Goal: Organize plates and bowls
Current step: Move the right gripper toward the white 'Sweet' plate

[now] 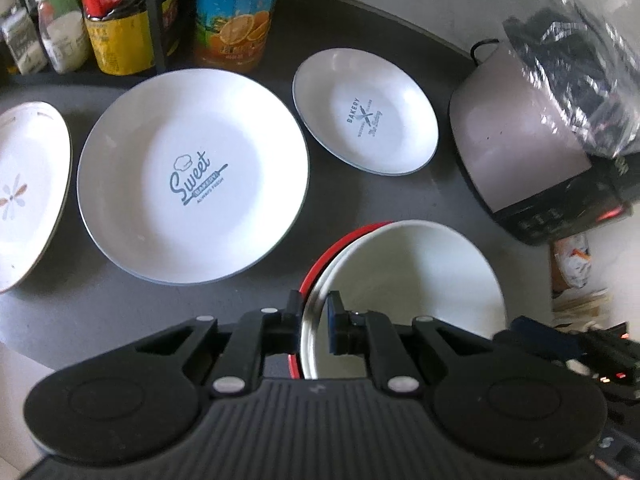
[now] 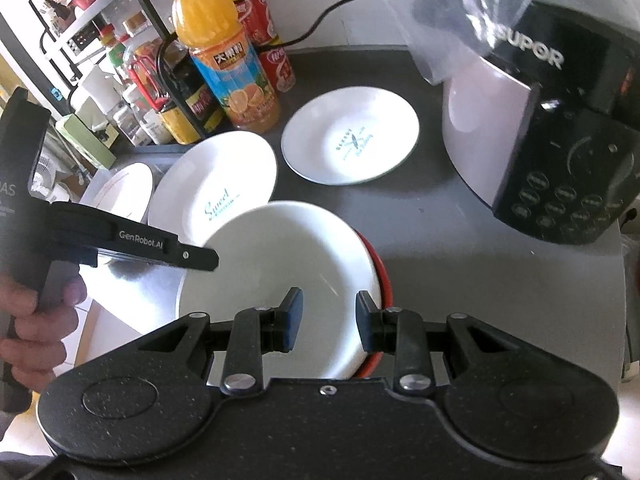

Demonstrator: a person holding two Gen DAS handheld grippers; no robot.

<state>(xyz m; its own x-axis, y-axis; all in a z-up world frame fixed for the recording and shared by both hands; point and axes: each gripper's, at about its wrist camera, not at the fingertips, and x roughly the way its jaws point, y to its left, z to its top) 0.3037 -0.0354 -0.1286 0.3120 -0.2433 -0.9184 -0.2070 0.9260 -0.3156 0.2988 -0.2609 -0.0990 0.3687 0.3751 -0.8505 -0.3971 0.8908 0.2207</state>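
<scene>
Our left claw [image 1: 314, 314] is pinched on the near rim of the white bowl [image 1: 404, 284]: one finger outside the wall, the blue-padded one inside, with only the rim's thickness between them. That bowl sits nested in a red bowl [image 1: 320, 268], whose edge shows as a thin crescent on one side. The grip takes in the white rim alone, as far as we can tell.

Our right claw [image 2: 328, 316] hovers over the same white bowl [image 2: 280, 264] with its fingers parted and nothing between them; it touches nothing we can see.

The risks, as we judge them. A one-sided rim pinch on smooth glaze could let the bowl pivot or slip if we lift it. The red bowl [image 2: 382, 280] might cling and ride up, then drop. The pair stands near the counter's front edge, so a dragged bowl could go over.

Farther out on the dark counter [image 1: 360, 208] lie the Sweet plate [image 1: 192, 176], just beside the bowls, the smaller Bakery plate [image 1: 364, 112] behind, and a flower plate [image 1: 28, 192] at the far left. A cooker [image 1: 532, 148] stands to the right, bottles [image 1: 236, 16] at the back.
</scene>
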